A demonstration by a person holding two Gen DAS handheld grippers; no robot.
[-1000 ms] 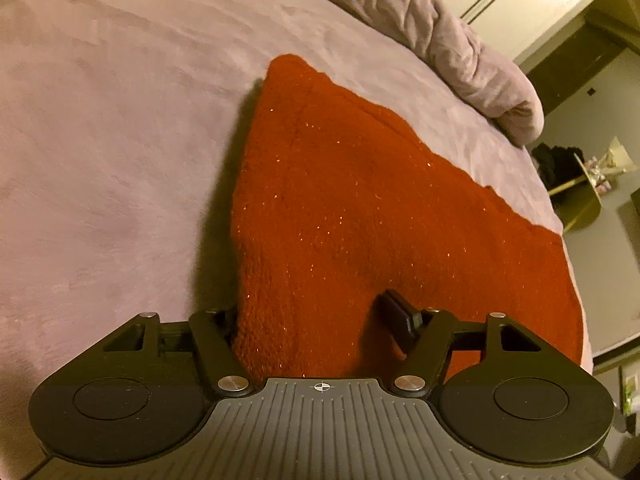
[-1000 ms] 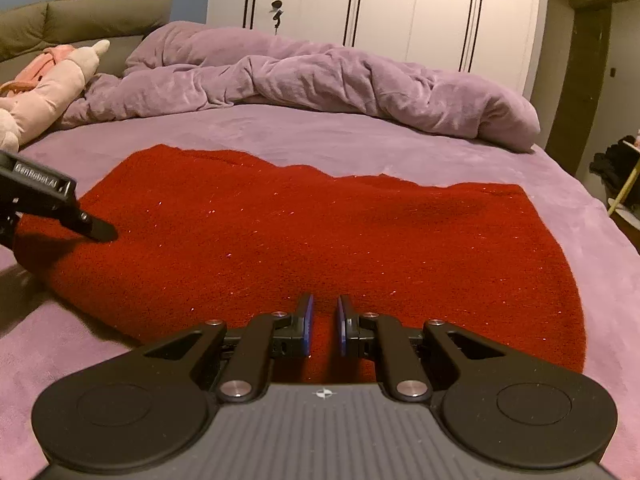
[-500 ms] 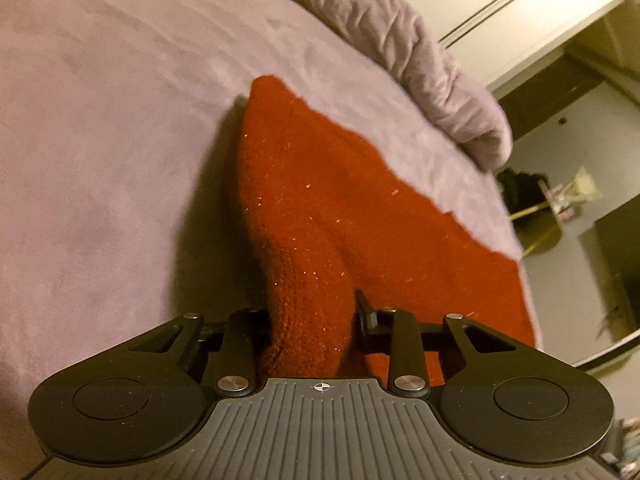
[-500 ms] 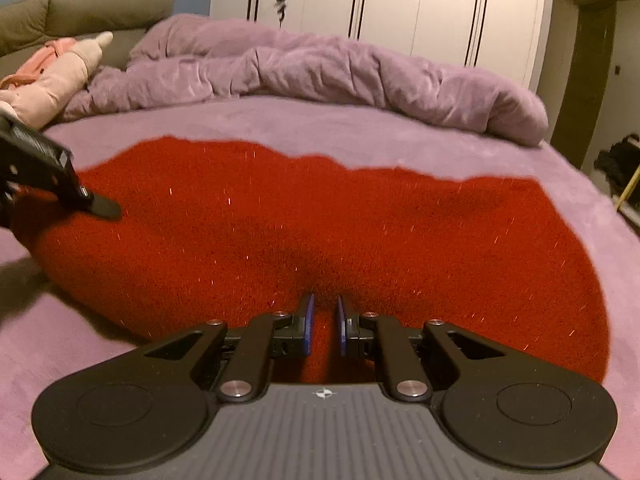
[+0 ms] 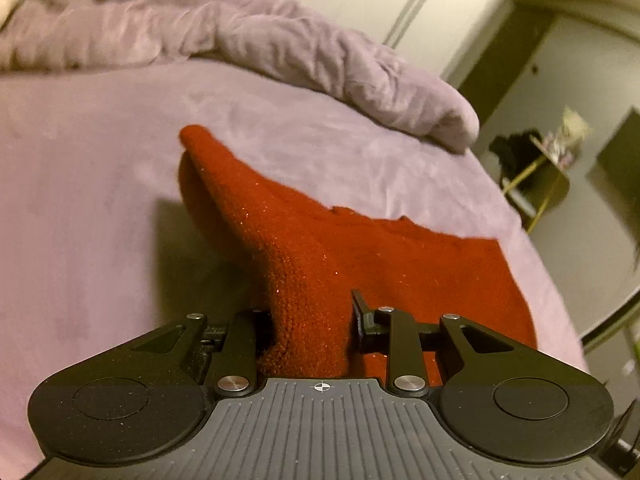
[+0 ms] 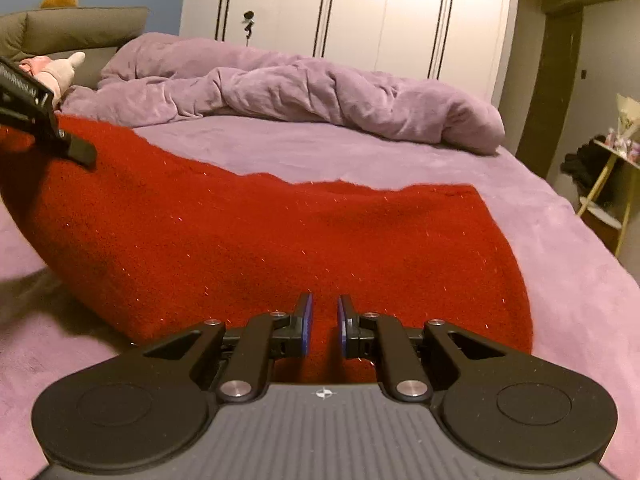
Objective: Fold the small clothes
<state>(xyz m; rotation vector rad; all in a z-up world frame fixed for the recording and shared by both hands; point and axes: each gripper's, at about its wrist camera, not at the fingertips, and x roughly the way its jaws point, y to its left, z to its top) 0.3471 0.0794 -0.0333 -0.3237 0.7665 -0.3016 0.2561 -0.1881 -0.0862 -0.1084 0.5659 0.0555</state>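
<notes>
A red knitted garment lies on the purple bed. My left gripper is shut on a bunched edge of the red garment and holds that end lifted off the bed. It also shows in the right wrist view at the far left, raised with the cloth. My right gripper is shut on the garment's near edge, its blue pads pinching the fabric low over the bed.
A crumpled purple duvet lies across the far side of the bed. A pink plush toy rests at the headboard, far left. White wardrobes stand behind. A side table with clutter stands to the right of the bed.
My left gripper has closed on the garment's edge and lifted it up, tilting its view toward the duvet. The left end of the cloth now hangs raised. My right gripper stays shut on the near edge.
</notes>
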